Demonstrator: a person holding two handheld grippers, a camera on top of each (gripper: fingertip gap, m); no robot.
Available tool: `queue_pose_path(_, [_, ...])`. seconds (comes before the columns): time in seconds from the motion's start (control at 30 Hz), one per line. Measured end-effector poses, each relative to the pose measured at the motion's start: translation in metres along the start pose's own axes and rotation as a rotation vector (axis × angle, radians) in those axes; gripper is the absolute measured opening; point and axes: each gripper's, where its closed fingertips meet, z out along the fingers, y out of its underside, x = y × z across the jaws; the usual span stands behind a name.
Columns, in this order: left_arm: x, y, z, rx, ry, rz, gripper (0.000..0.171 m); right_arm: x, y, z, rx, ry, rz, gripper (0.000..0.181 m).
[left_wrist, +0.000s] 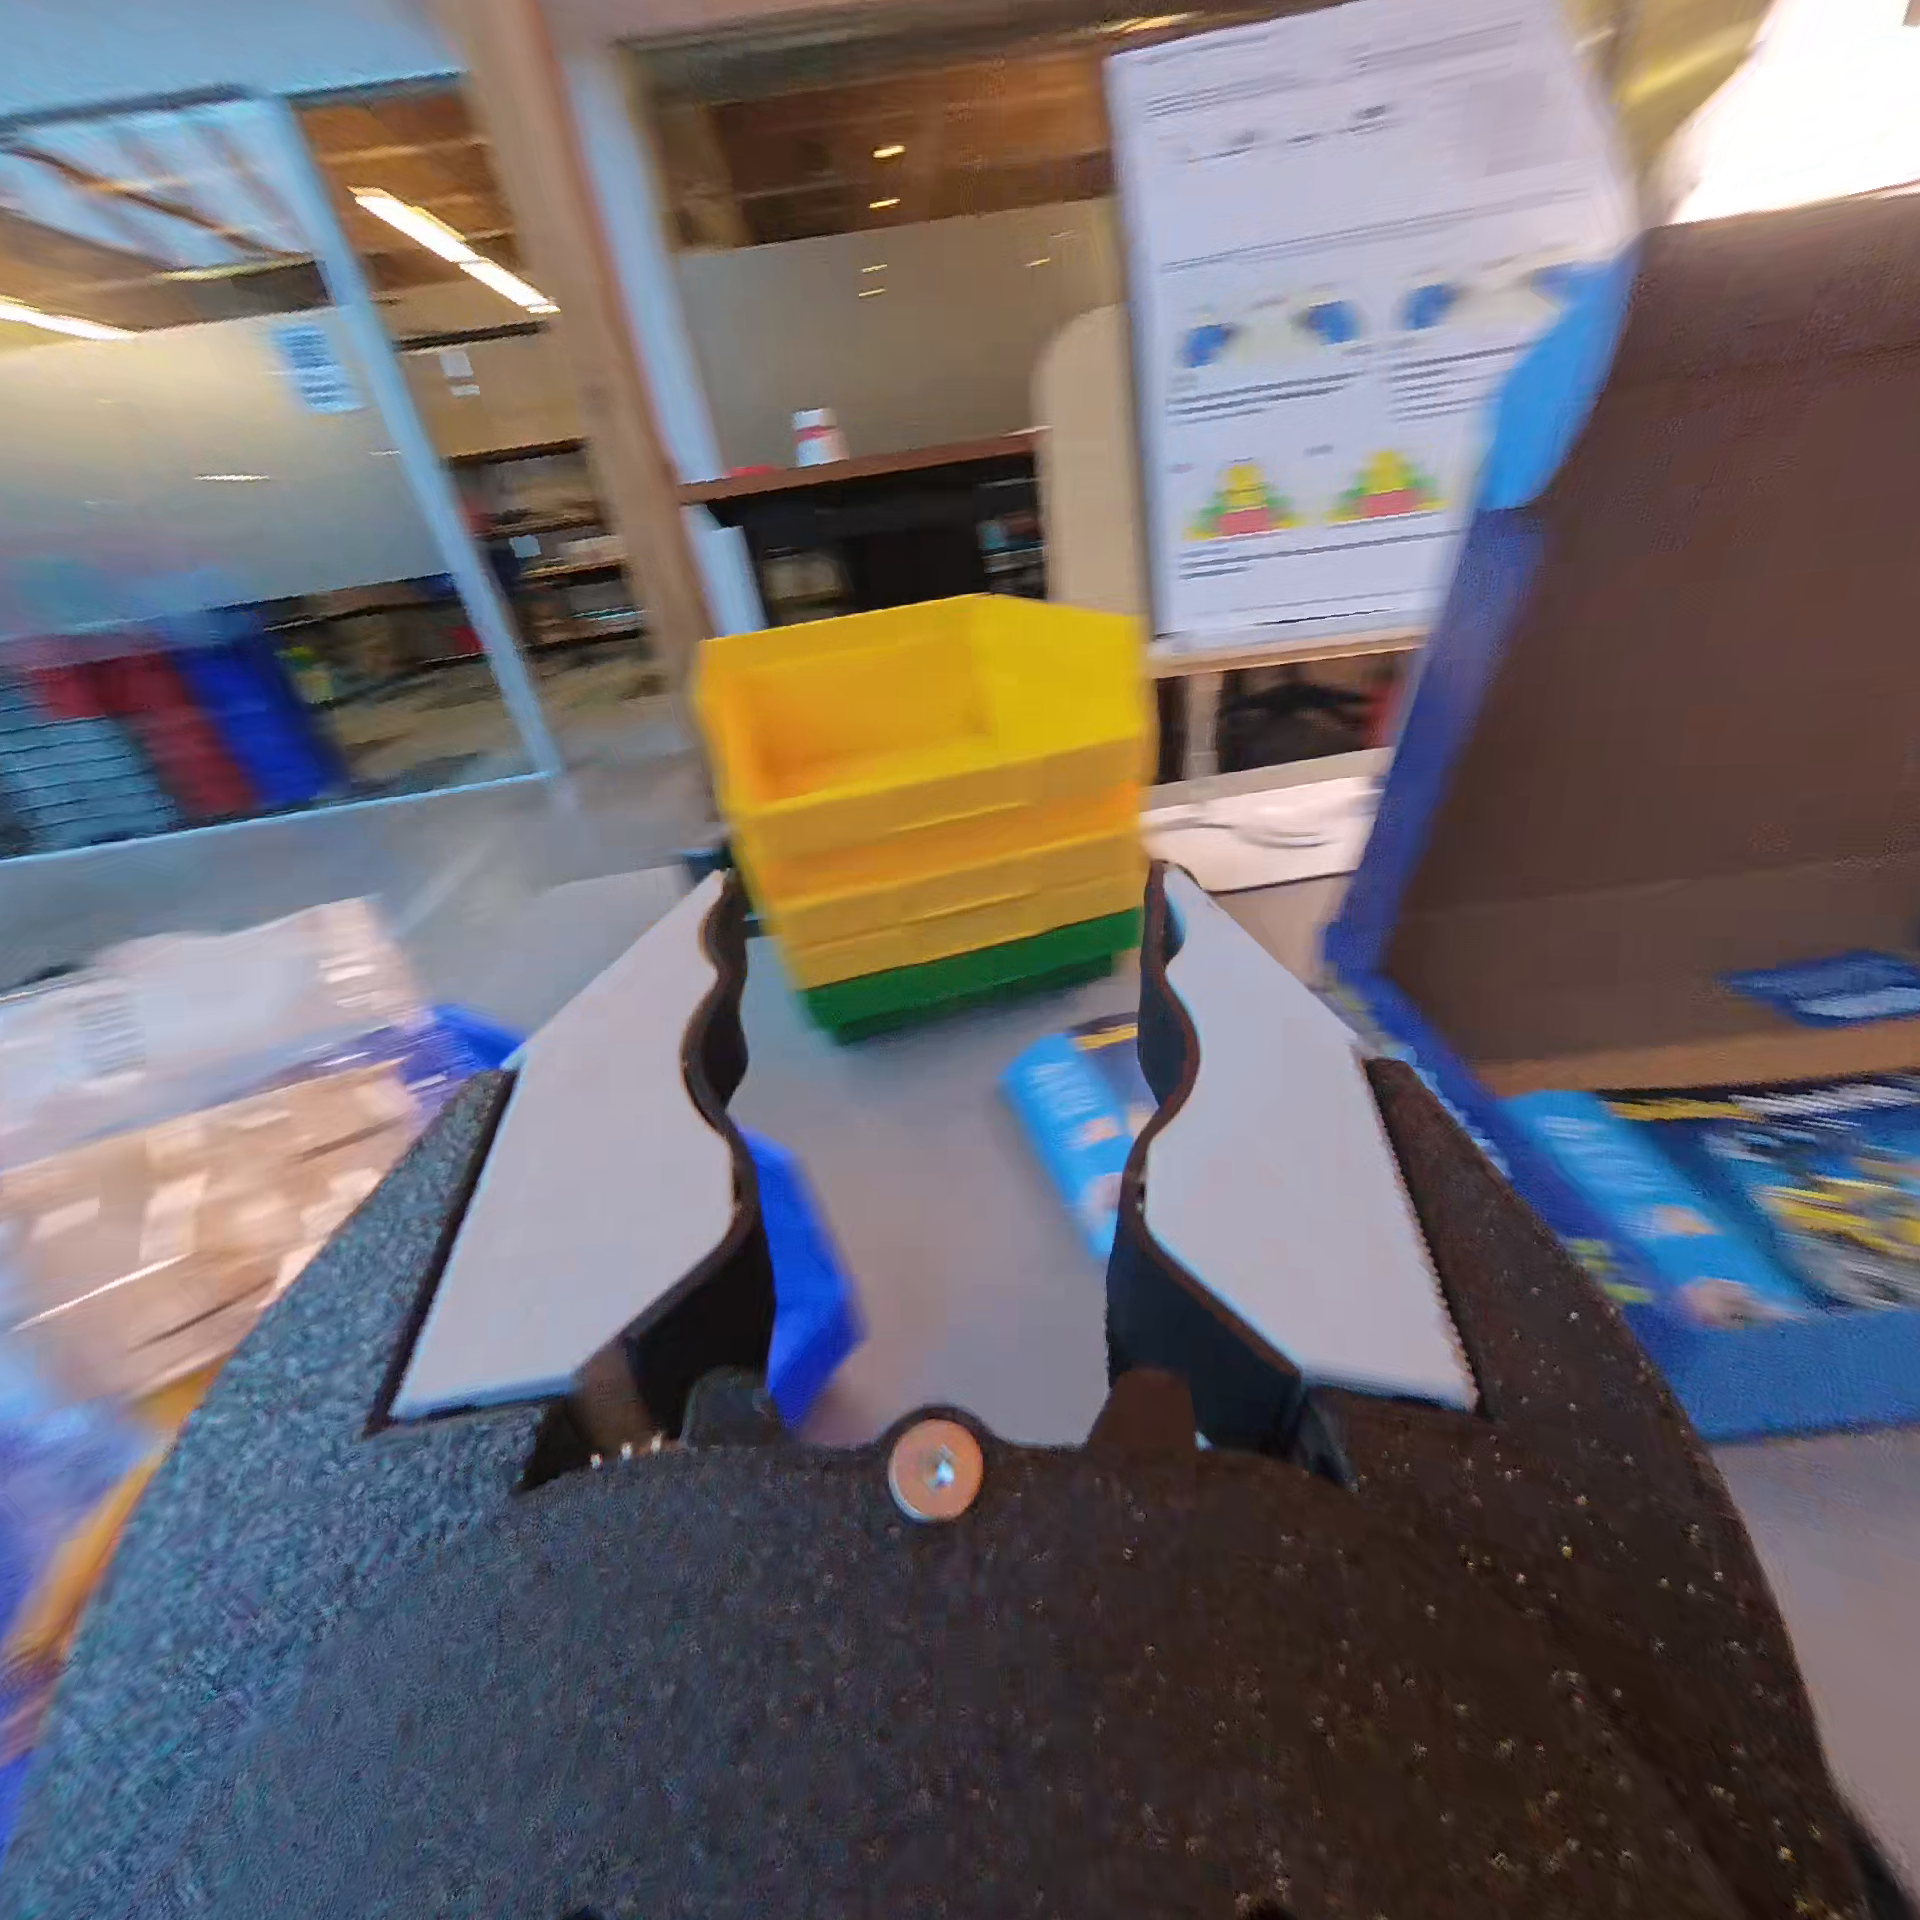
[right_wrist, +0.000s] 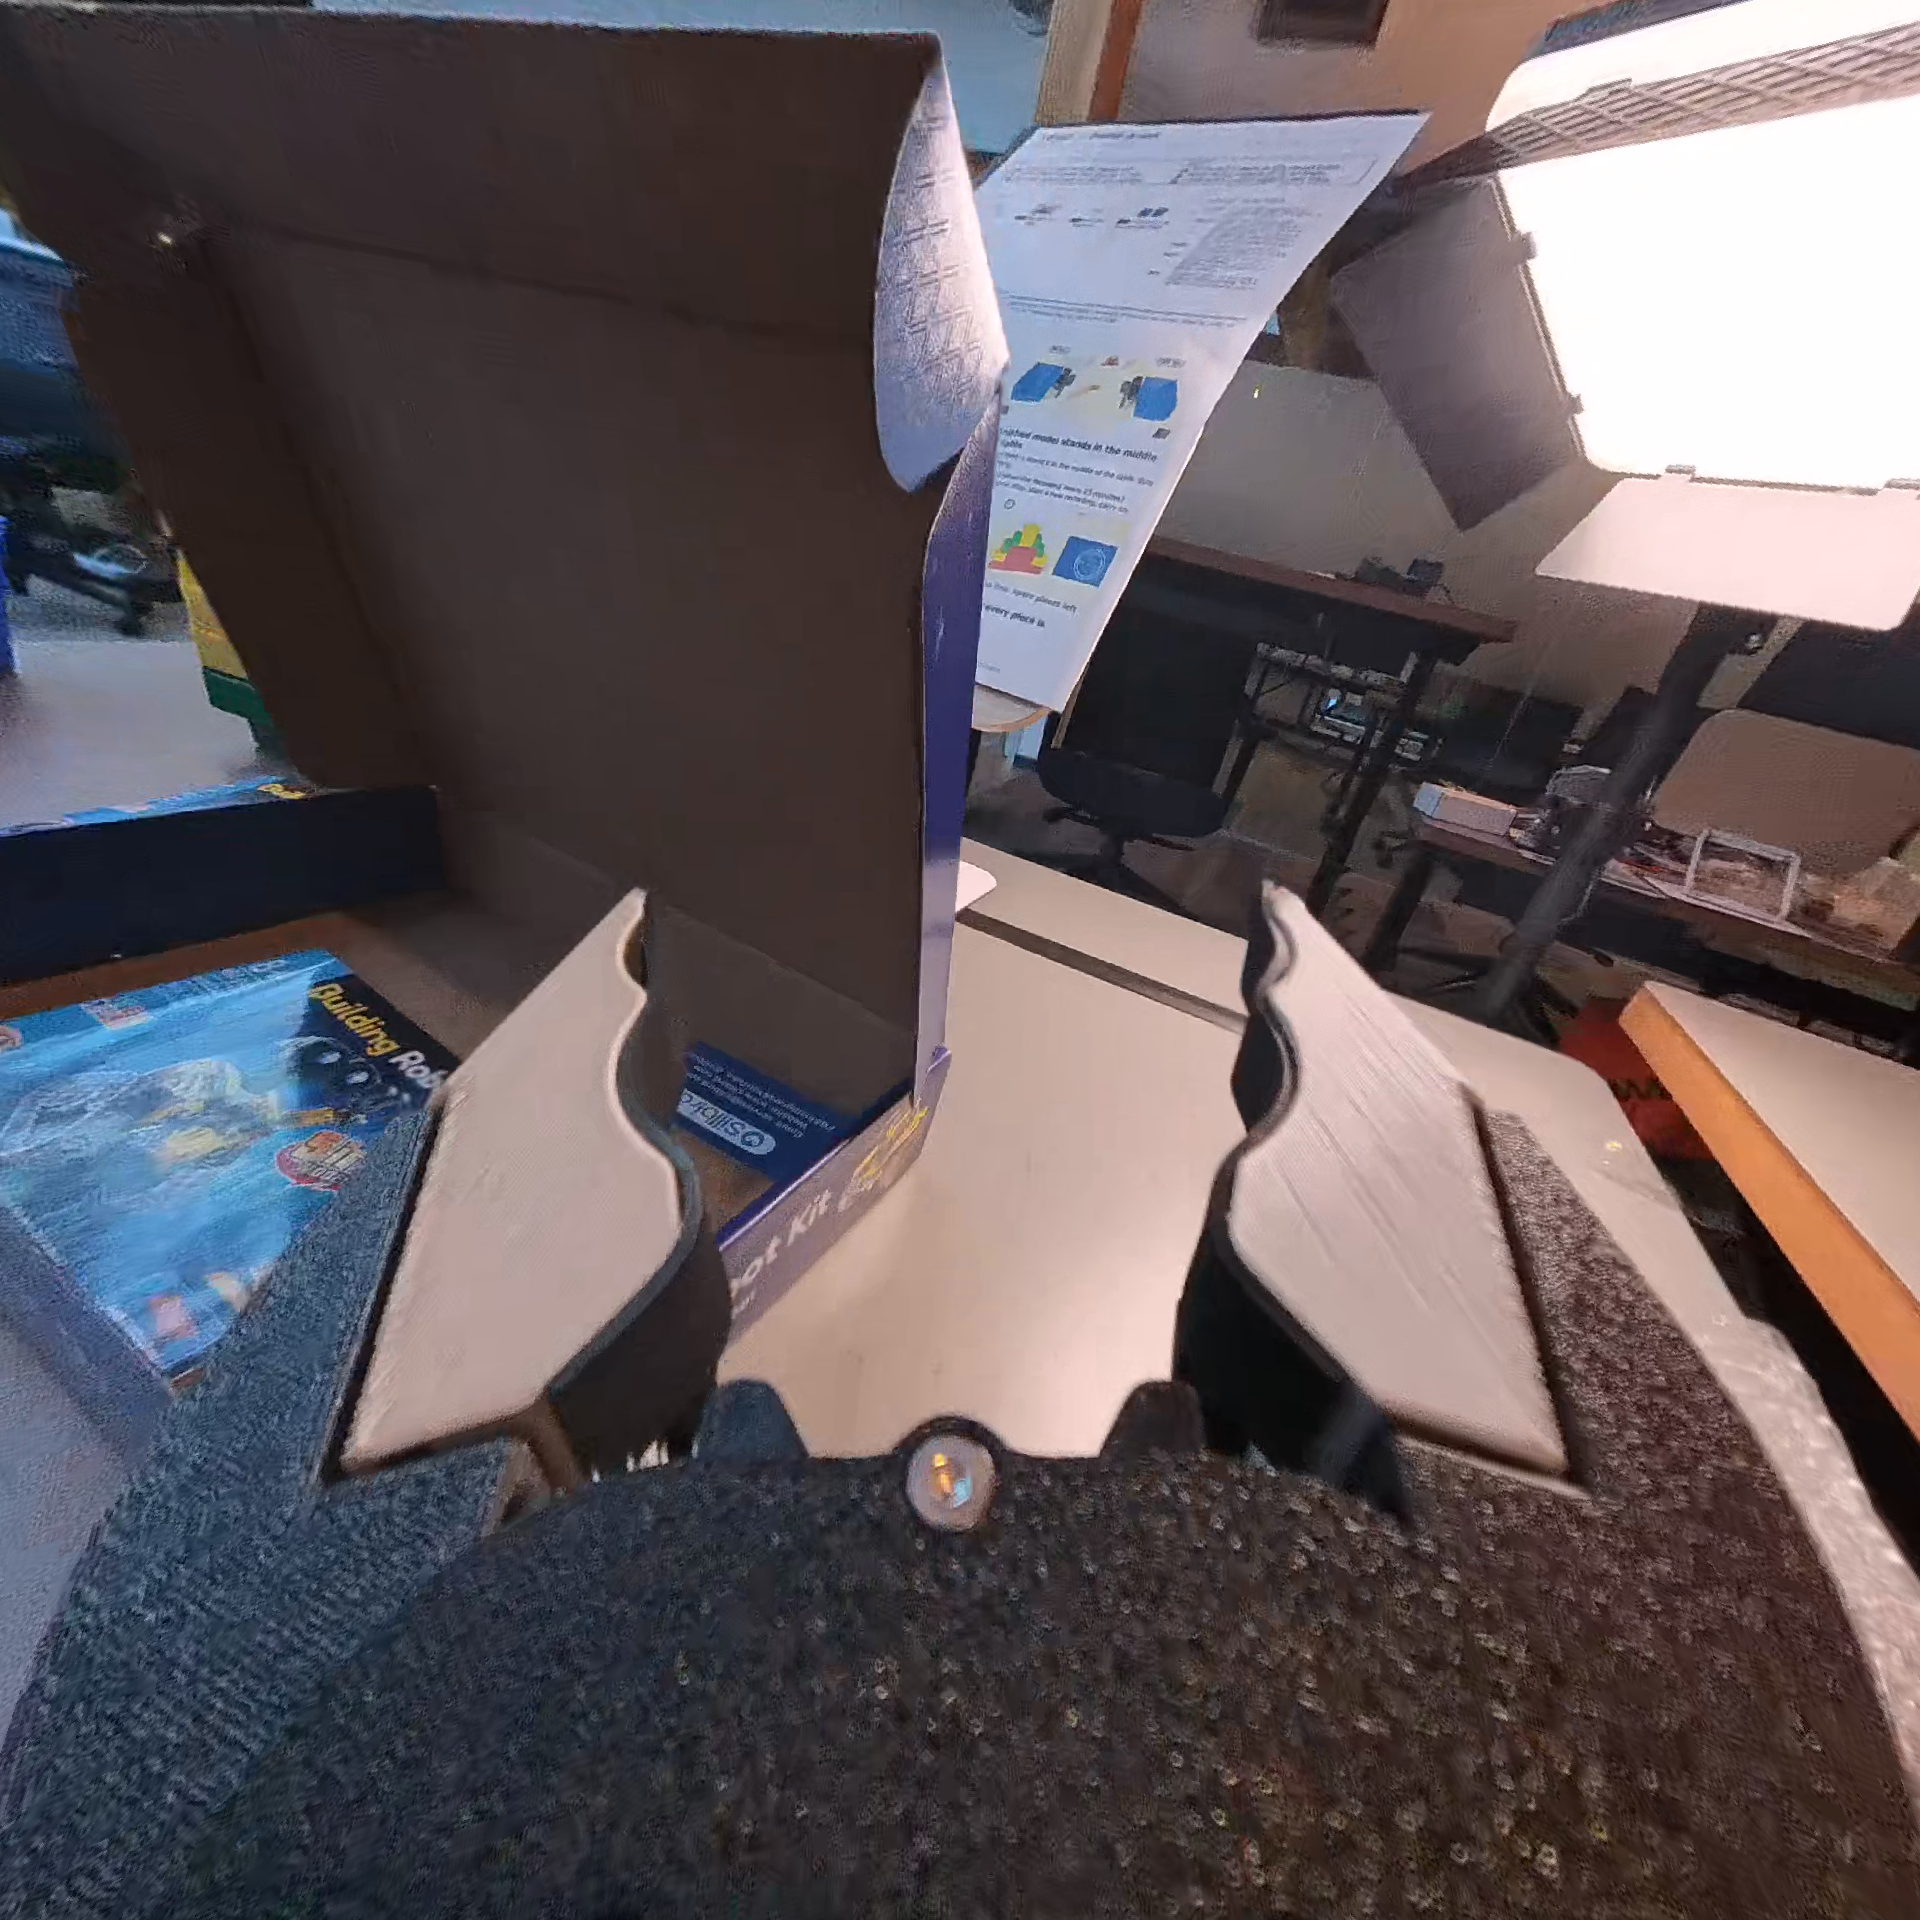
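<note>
Up close, the left gripper (left_wrist: 940, 904) hung open and empty above the grey worktop (left_wrist: 935, 1226), with a blue plastic bin (left_wrist: 805, 1278) under its left finger. Beyond its tips sat a nested stack of yellow bins on a green one (left_wrist: 935, 800). The right gripper (right_wrist: 951, 935) was likewise spread wide, holding nothing, beside the raised brown lid of an open blue cardboard box (right_wrist: 540, 499). A printed sheet (right_wrist: 1132, 364) stood farther back.

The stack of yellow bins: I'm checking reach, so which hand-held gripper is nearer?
Left. The left hand-held gripper points straight at the stack of yellow bins, close ahead. The right hand-held gripper faces the open cardboard box instead.
</note>
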Motion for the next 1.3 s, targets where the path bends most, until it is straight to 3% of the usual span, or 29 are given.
queue_pose_path(0.1, [-0.109, 0.0, -0.026, -0.083, -0.294, 0.061, 0.08, -0.002, 0.003, -0.005, 0.009, 0.002, -0.006, 0.102])
queue_pose_path(0.2, [-0.2, 0.021, -0.035, -0.233, -0.393, 0.008, 0.086, -0.004, 0.01, 0.0, 0.012, -0.018, 0.011, 0.1])
queue_pose_path(0.27, [-0.231, 0.052, -0.026, -0.355, -0.283, -0.138, 0.093, -0.009, 0.012, 0.003, 0.012, -0.049, 0.036, 0.099])
queue_pose_path(0.3, [-0.23, 0.066, -0.019, -0.415, -0.164, -0.24, 0.096, -0.011, 0.012, 0.003, 0.016, -0.058, 0.039, 0.098])
queue_pose_path(0.33, [-0.225, 0.075, -0.012, -0.45, -0.06, -0.303, 0.093, -0.012, 0.011, 0.003, 0.018, -0.065, 0.037, 0.098])
queue_pose_path(0.4, [-0.217, 0.103, -0.008, -0.605, 0.052, -0.254, 0.072, -0.013, 0.01, 0.001, 0.023, -0.067, 0.022, 0.095])
queue_pose_path(0.47, [-0.192, 0.112, -0.006, -0.691, 0.203, -0.181, 0.004, -0.014, 0.008, -0.002, 0.033, -0.065, 0.011, 0.093])
queue_pose_path(0.53, [-0.174, 0.092, -0.002, -0.668, 0.238, -0.121, 0.0, -0.014, 0.002, -0.005, 0.045, -0.059, -0.003, 0.09])
queue_pose_path(0.67, [-0.12, 0.018, -0.002, -0.514, 0.325, 0.002, 0.0, -0.02, -0.012, -0.013, 0.072, -0.054, -0.068, 0.081])
queue_pose_path(0.8, [-0.036, -0.032, -0.014, -0.426, 0.494, 0.07, 0.0, -0.051, -0.032, -0.016, 0.096, -0.153, -0.093, 0.078])
queue_pose_path(0.93, [0.052, -0.061, -0.018, -0.312, 0.675, 0.049, 0.0, -0.094, -0.043, -0.016, 0.107, -0.251, -0.126, 0.082])
queue_pose_path(1.03, [0.128, -0.06, -0.022, -0.266, 0.879, -0.006, 0.0, -0.135, -0.048, -0.018, 0.097, -0.387, -0.073, 0.081])
queue_pose_path(1.13, [0.199, -0.042, -0.023, -0.286, 1.093, -0.126, 0.0, -0.173, -0.043, -0.016, 0.03, -0.538, 0.019, 0.081])
queue_pose_path(1.3, [0.265, 0.005, 0.01, -0.408, 1.236, -0.299, 0.0, -0.193, -0.026, 0.001, -0.12, -0.632, 0.041, 0.081])
